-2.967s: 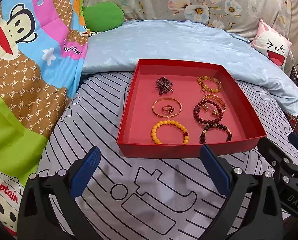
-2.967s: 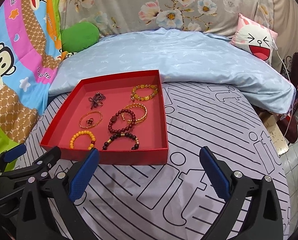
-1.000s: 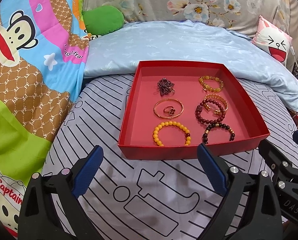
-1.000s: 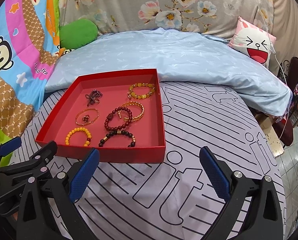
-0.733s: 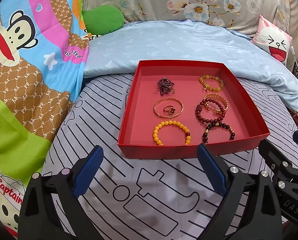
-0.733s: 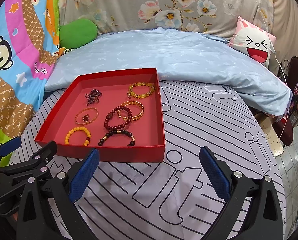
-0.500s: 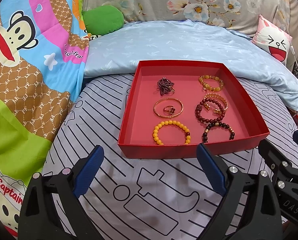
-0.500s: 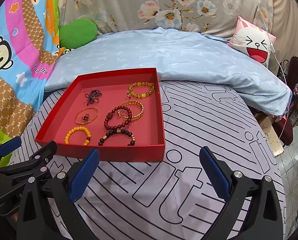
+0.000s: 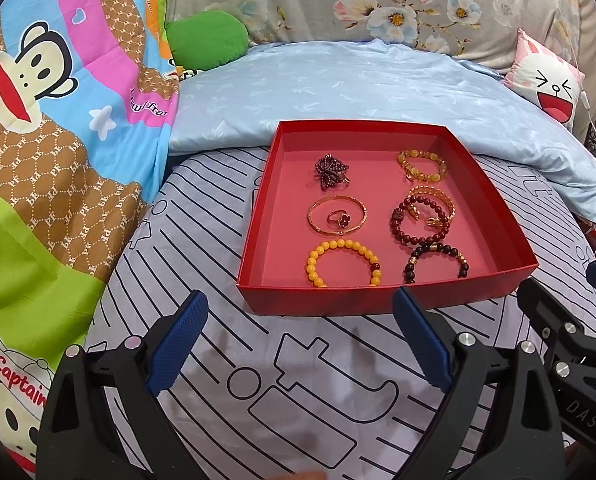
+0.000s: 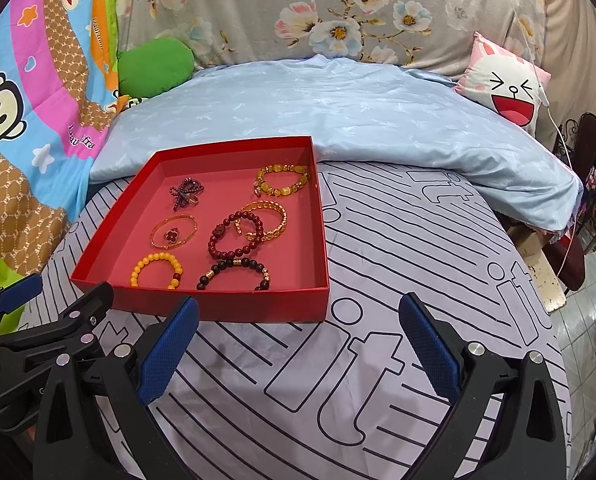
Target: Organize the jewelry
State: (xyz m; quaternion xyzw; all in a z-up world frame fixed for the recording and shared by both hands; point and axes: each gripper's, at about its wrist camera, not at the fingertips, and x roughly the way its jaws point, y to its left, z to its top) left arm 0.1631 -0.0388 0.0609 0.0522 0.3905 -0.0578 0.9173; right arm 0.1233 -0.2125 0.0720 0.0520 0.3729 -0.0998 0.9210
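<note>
A red tray [image 9: 494,200] [image 10: 322,236] lies on a striped grey bed cover and holds several bracelets in two columns. An orange bead bracelet [image 9: 342,264] [image 10: 156,270] and a dark bead bracelet [image 9: 436,262] [image 10: 234,270] lie nearest me. A gold bangle [image 9: 337,215] rings a flower ring [image 9: 340,220]. My left gripper [image 9: 298,336] is open and empty, just short of the tray's near wall. My right gripper [image 10: 298,328] is open and empty, by the tray's near right corner.
A light blue quilt [image 9: 358,88] is bunched behind the tray. A cartoon monkey blanket [image 9: 58,120] rises on the left, with a green cushion [image 9: 206,38] beyond it. A bunny pillow [image 10: 506,84] sits at the back right. The bed edge drops to a tiled floor [image 10: 586,320] at the right.
Both grippers have drifted very slightly; the tray sits a touch further from them. The jaws stay open and the jewelry has not moved.
</note>
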